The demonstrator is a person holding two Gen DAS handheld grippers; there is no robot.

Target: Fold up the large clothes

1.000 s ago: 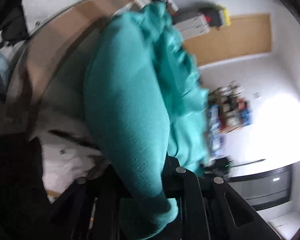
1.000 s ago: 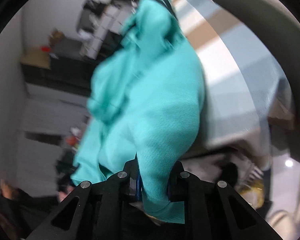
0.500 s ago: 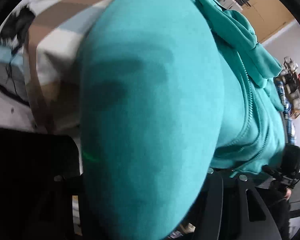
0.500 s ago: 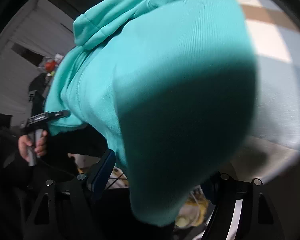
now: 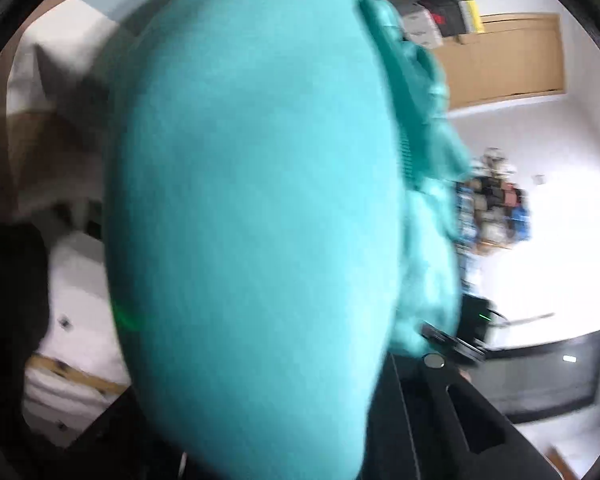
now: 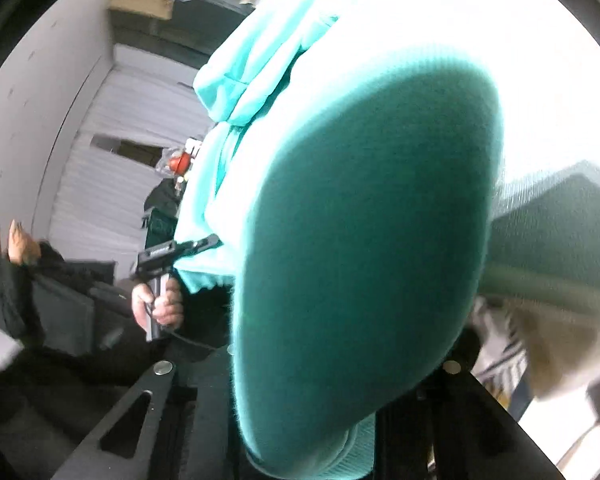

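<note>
A teal zip hoodie [image 5: 252, 220] bulges right over the left wrist camera and hides most of that view. My left gripper [image 5: 276, 440] is closing its jaws on a fold of it; the fingertips are buried in cloth. The same hoodie [image 6: 364, 248] fills the right wrist view, its shaded underside close to the lens. My right gripper [image 6: 312, 432] is also closing, with cloth running down between its fingers. The garment hangs stretched between both grippers. In the right wrist view a hand [image 6: 160, 308] holds the left gripper [image 6: 172, 250] at the hoodie's far edge.
A bed with a brown, white and blue striped cover [image 5: 40, 140] lies behind the hoodie on the left. A wooden cabinet with boxes on top [image 5: 508, 56], a cluttered shelf [image 5: 496, 208] and a dark unit [image 5: 548, 380] line the white wall. The person's dark clothing [image 6: 60, 288] stands at the left.
Both pairs of jaws spread wide half a second ago and have narrowed again around the teal cloth. The hoodie billows closer to both lenses. The left view has swung from the bed toward the wall.
</note>
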